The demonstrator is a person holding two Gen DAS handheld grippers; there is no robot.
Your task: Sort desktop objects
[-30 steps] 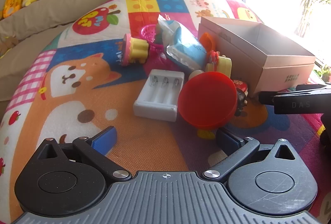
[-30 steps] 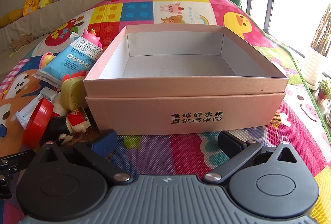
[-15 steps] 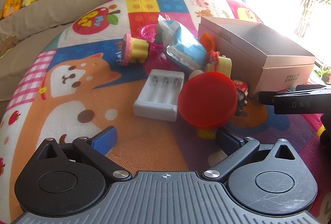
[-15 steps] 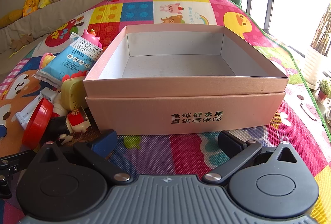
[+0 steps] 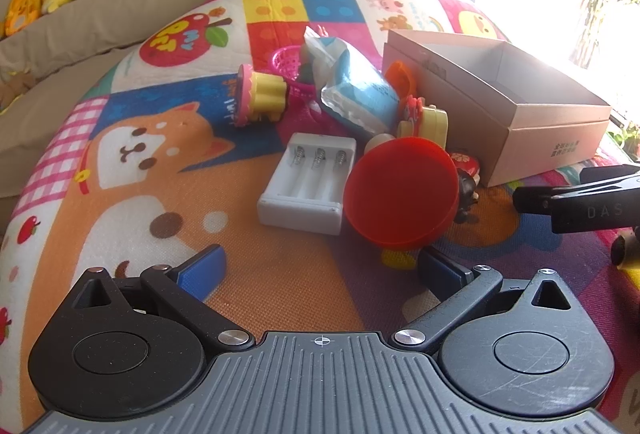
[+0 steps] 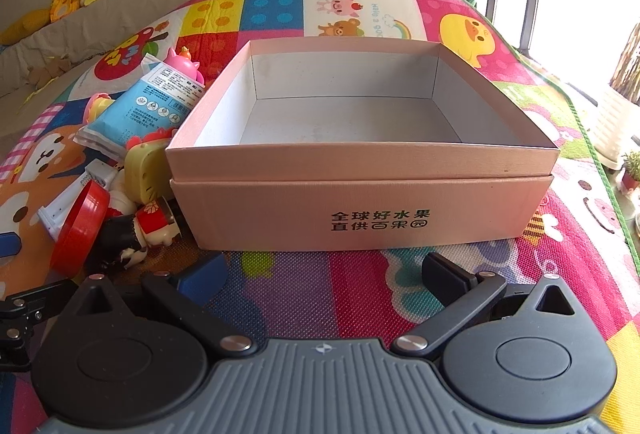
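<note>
- Our left claw (image 5: 320,270) is wide open and holds nothing. Its two blue tips sit low over the play mat (image 5: 280,274).
- Our right claw (image 6: 320,274) is wide open too, and it is empty.
- Just ahead of the left claw, a bit to the right, a red round lid (image 5: 400,191) leans up on its edge. It is the nearest thing to that claw.
- Right beside the lid, to its left, lies a white battery holder (image 5: 308,183). Its long side points away from the left claw, tipped a little to the right, so the open tips could close across its short side.
- Behind those two lie a blue packet (image 5: 356,89), a yellow toy (image 5: 264,97) and a pink basket (image 5: 286,61), all in one heap.
- A little doll (image 6: 140,234) in red and black lies next to the lid, close to the corner of the box.
- The pink box (image 6: 360,201) stands right in front of the right claw. We see nothing inside it.
- The heap lies left of the box, so we think our left claw is the nearer one to pick from it.
- We think the sorting has not begun, since the toys are out on the mat and none are in the box.
</note>
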